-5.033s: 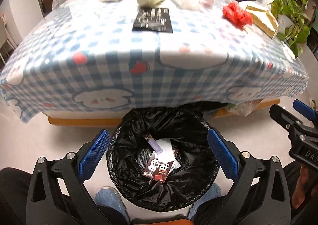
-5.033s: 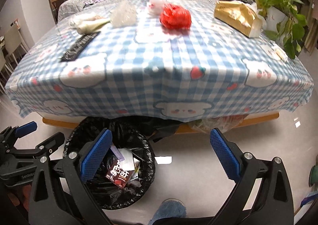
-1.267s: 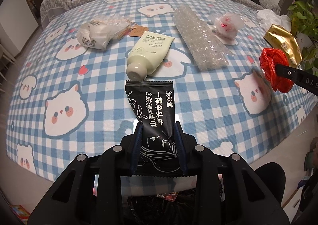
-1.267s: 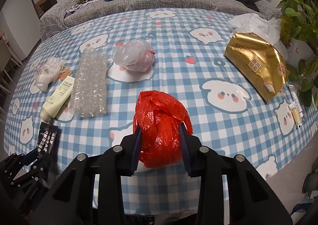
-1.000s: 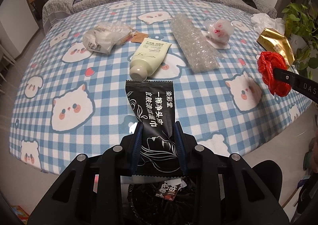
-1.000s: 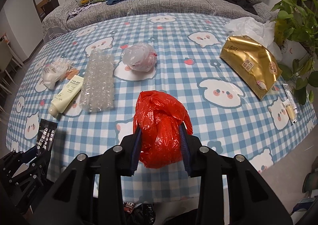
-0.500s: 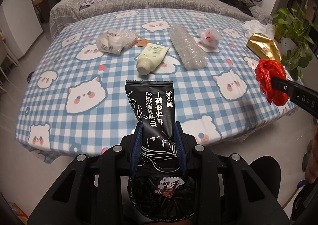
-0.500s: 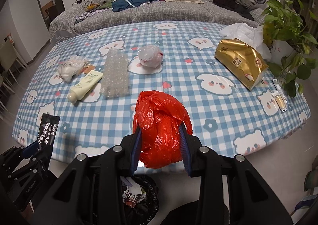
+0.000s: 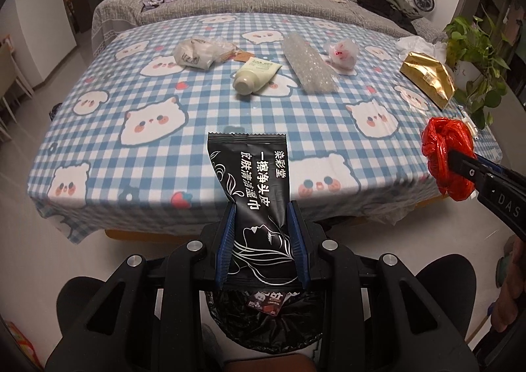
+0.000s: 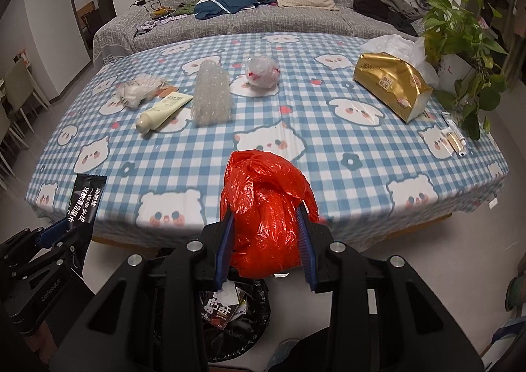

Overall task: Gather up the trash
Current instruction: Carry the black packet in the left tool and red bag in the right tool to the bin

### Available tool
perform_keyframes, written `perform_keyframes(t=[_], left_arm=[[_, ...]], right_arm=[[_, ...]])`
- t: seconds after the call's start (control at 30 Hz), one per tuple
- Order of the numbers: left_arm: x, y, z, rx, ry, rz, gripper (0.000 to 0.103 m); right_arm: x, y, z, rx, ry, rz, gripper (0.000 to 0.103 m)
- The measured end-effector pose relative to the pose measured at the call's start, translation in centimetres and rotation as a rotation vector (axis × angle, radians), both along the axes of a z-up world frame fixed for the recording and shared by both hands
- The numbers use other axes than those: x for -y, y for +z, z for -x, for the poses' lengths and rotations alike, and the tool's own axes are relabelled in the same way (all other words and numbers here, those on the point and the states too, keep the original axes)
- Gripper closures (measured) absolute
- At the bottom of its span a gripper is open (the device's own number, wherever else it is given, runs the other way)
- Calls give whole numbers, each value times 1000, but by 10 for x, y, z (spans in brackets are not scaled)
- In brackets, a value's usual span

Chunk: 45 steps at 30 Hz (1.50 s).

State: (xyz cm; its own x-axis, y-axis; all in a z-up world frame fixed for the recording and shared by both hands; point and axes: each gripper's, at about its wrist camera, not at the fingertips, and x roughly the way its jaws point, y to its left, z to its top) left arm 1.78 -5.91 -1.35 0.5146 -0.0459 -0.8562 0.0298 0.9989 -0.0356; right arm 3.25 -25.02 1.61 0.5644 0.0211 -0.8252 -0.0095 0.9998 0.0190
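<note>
My left gripper (image 9: 262, 212) is shut on a black wipes packet (image 9: 254, 188), held in the air in front of the table's near edge. Directly below it stands the bin lined with a black bag (image 9: 263, 329), with wrappers inside. My right gripper (image 10: 264, 220) is shut on a crumpled red plastic bag (image 10: 266, 211), also off the table. The same bin (image 10: 236, 322) shows below and slightly left of it. In the left wrist view the red bag (image 9: 447, 155) hangs at the right; in the right wrist view the black packet (image 10: 83, 202) shows at the left.
On the blue checked tablecloth (image 10: 296, 155) lie a cream tube (image 10: 164, 110), a bubble-wrap roll (image 10: 210, 97), a clear bag with white contents (image 10: 136, 92), a small knotted clear bag (image 10: 263, 71) and a gold tissue pack (image 10: 391, 84). A potted plant (image 10: 466, 43) stands right; a sofa behind.
Both grippers have drawn back from the table toward me with their loads. The table looks farther away, and the bin has come further into view beneath them.
</note>
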Motion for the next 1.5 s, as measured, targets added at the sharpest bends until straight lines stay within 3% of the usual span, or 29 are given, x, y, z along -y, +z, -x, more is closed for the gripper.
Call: perform_keyframes(t=[0.4, 0.93, 1.5], left_arm=[[2, -14, 26, -12, 4, 3, 72], [0, -45, 50, -58, 20, 29, 72], [5, -112, 47, -125, 12, 41, 72]], right_arm=[[-2, -13, 33, -1, -21, 17, 69], [0, -54, 62, -61, -32, 10, 69], [6, -122, 64, -159, -40, 16, 69]])
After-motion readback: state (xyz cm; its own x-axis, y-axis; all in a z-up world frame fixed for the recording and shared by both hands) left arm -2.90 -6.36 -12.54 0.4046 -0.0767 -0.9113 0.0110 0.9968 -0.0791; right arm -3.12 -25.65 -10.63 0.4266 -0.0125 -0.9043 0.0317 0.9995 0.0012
